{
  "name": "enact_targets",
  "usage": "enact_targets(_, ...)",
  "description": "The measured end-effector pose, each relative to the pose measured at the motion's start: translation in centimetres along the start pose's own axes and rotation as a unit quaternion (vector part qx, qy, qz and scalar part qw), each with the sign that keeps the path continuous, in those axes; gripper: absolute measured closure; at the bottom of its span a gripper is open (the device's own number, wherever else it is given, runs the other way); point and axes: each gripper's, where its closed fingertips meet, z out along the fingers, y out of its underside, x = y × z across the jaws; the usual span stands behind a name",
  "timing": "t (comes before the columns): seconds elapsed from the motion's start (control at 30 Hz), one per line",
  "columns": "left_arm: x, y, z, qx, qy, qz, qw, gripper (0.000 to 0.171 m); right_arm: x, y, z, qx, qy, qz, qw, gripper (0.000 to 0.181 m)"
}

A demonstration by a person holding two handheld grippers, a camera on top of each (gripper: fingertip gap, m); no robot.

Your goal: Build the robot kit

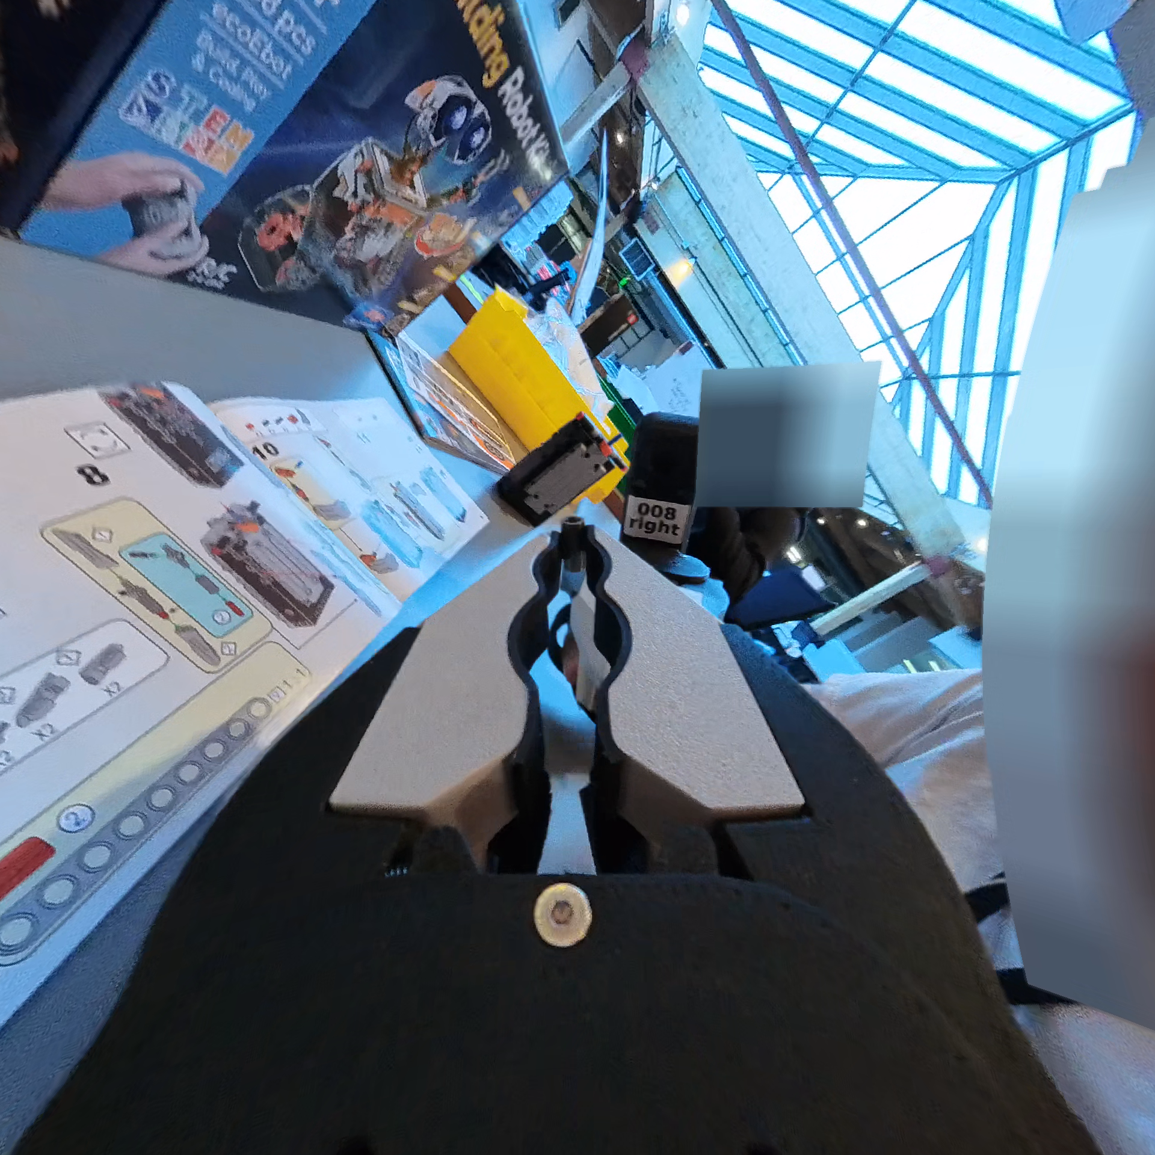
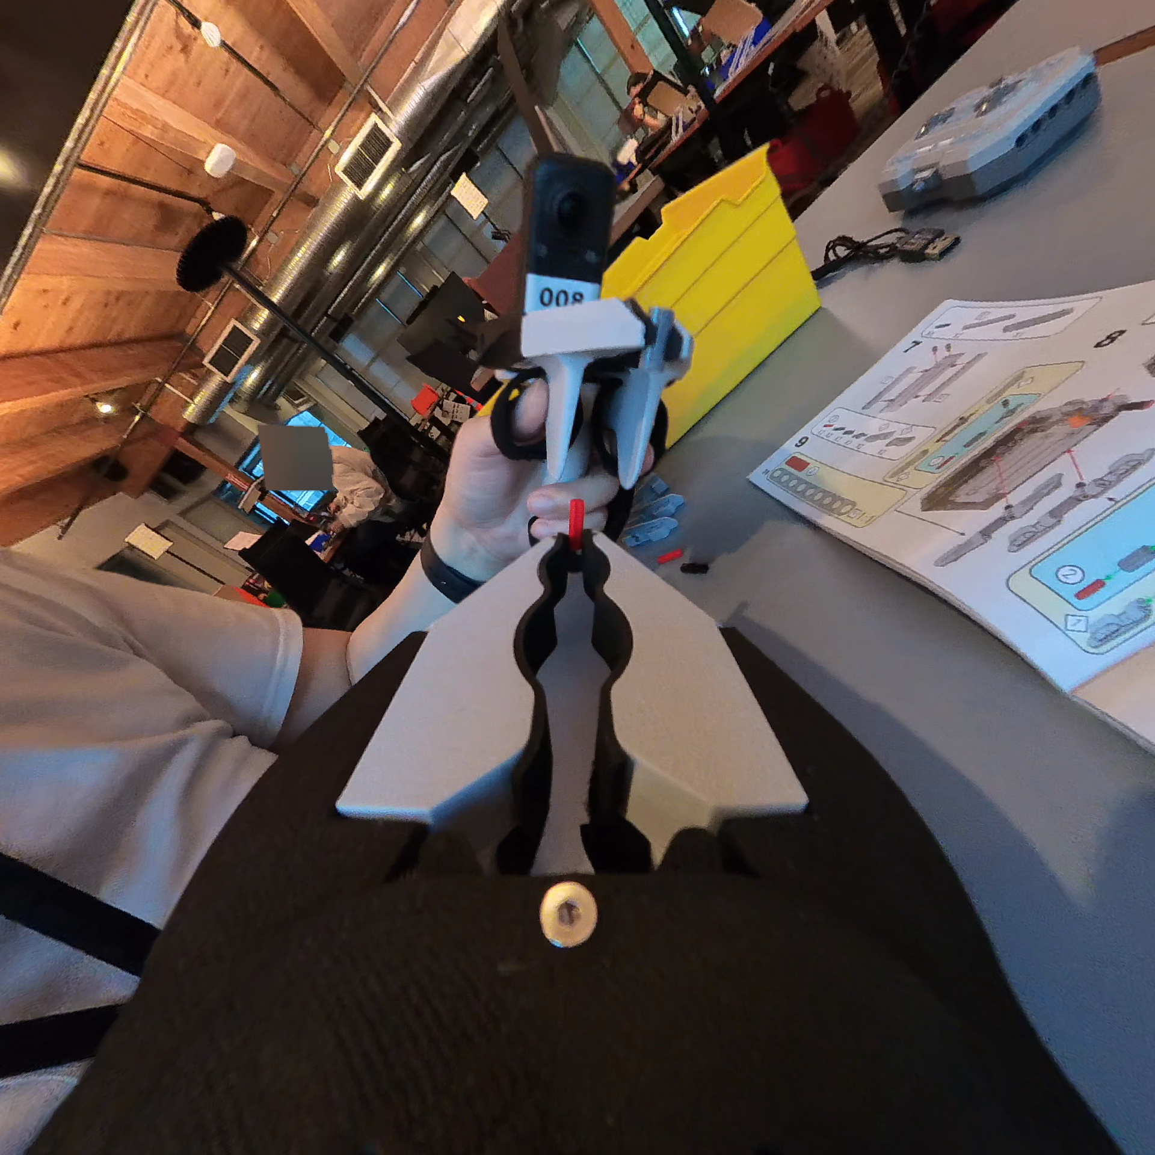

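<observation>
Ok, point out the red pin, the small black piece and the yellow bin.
red pin (image 2: pixel 576 524), right wrist view, on its exposed shaft.
small black piece (image 1: pixel 572 545), left wrist view, on its protruding end.
yellow bin (image 2: pixel 719 300), right wrist view, on its side wall.

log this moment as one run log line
left hand-held gripper: shut on small black pin | right hand-held gripper: shut on small red pin | near: open instruction booklet, yellow bin

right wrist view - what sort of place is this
Probably a shared workshop or makerspace: exposed silver ducts under wooden beams, cluttered workbenches behind, and a grey table with a building-kit instruction booklet and yellow bin.
</observation>
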Motion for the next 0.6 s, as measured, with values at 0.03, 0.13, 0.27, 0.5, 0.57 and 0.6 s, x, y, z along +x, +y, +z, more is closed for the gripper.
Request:
enact_targets(0.03, -0.1, 0.2, 0.1, -0.005, 0.004, -0.011, 1.0, 0.168, 0.1, -0.1, -0.1, 0.005, -0.003, -0.005, 1.0, 0.179)
enact_targets(0.13, -0.1, 1.0, 0.5, -0.027, 0.008, -0.017, 0.999, 0.167, 1.2, 0.3, -0.1, -0.006, 0.009, -0.005, 1.0, 0.178)
enact_targets(0.27, 0.5, 1.6, 1.1, -0.037, 0.041, -0.024, 0.998, 0.168, 1.4, 0.7, 0.1, -0.011, -0.017, 0.024, 1.0, 0.178)
enact_targets(0.5, 0.7, 0.8, 0.6, -0.01, 0.069, -0.081, 0.994, 0.167, 1.7, -1.3, -0.9, 0.024, -0.049, 0.076, 0.996, 0.178)
enact_targets(0.57, 0.2, 0.9, 0.7, -0.008, 0.059, -0.088, 0.994, 0.168, 1.8, -1.7, -1.0, 0.029, -0.041, 0.069, 0.996, 0.178)
enact_targets(0.6, 0.0, 1.0, 0.8, -0.007, 0.058, -0.096, 0.994, 0.168, 1.9, -1.7, -1.0, 0.026, -0.036, 0.064, 0.997, 0.178)
